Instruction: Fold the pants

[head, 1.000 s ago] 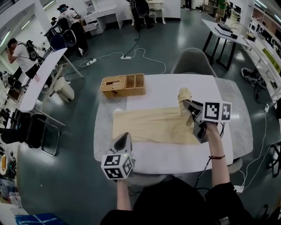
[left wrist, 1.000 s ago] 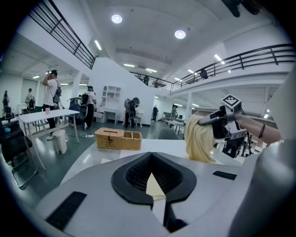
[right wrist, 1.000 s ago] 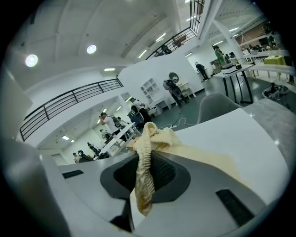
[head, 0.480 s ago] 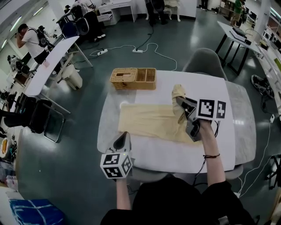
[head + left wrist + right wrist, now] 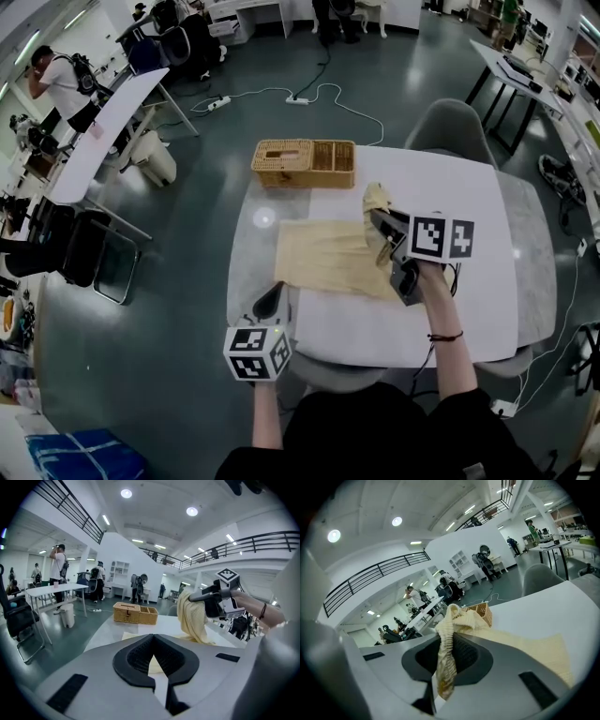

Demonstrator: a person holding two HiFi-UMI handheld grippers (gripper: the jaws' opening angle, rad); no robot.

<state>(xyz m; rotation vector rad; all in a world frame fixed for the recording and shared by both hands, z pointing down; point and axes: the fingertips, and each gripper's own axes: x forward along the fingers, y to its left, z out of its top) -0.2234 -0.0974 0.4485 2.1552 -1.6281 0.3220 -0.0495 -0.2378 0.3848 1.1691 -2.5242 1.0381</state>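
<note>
Beige pants (image 5: 323, 258) on table (image 5: 469, 187), rt claw (image 5: 377, 220) pinching bunched end

Black top (image 5: 375, 436), wristband (image 5: 444, 336), grey left gripper (image 5: 272, 290), grey right gripper (image 5: 377, 221)

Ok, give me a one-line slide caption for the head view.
Right hand-held gripper holds one end of the beige pants up off the table; left hand-held gripper at the near-left corner.
</note>
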